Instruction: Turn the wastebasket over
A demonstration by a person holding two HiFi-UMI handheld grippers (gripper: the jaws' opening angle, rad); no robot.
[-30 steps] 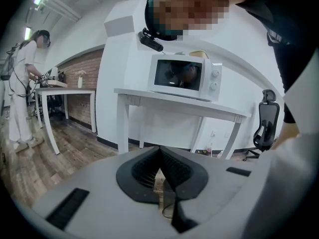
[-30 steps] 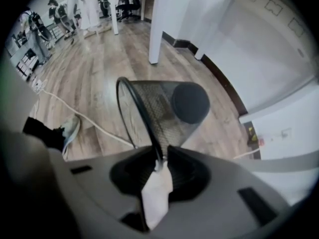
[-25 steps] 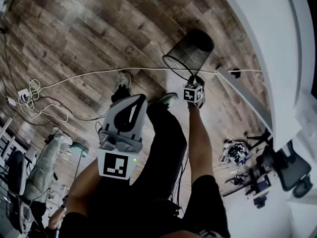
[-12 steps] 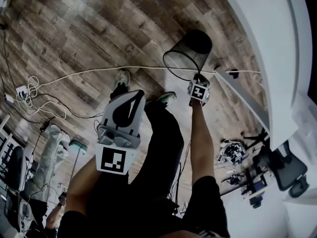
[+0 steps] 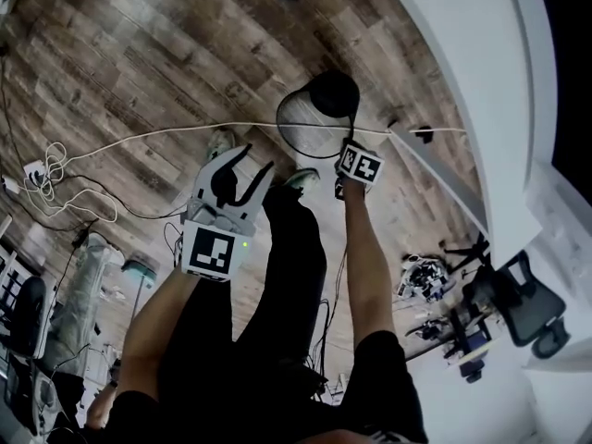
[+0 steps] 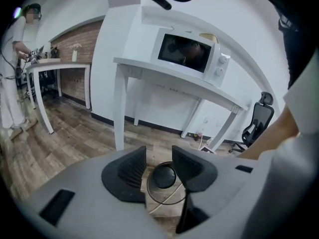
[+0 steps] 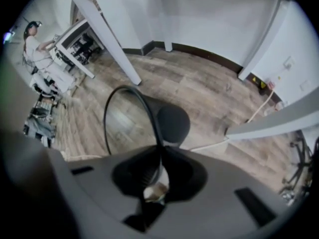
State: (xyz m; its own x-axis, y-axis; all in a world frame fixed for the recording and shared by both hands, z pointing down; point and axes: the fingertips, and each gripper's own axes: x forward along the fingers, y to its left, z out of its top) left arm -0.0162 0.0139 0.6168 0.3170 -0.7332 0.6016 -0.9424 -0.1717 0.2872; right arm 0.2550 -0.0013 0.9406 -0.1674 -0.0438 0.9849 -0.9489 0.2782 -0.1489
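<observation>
Jaws of the right gripper (image 5: 345, 148) (image 7: 160, 164) are pinched on the thin wire rim of the black mesh wastebasket (image 5: 319, 109) (image 7: 172, 123), and they have just been closing tighter on it; the right gripper view shows the rim running down into the narrow gap between the two pads. That gripper points down at the near-right side of the rim. The wastebasket is tipped on its side, its round open mouth turned toward the person and its dark solid bottom at the far end; whether it touches the wooden floor (image 5: 139, 44) cannot be told. Jaws of the left gripper (image 5: 245, 165) (image 6: 159, 166) stand well apart and have just been opening, with nothing pressed between them; the wastebasket (image 6: 163, 176) shows beyond the gap, apart from the pads. This gripper hangs to the left of the basket, above the person's shoes (image 5: 302, 178). A white cable (image 5: 139, 141) lies across the floor, passing near the basket's mouth. In the left gripper view a white desk (image 6: 164, 76) on the far side carries a microwave (image 6: 187, 54).
</observation>
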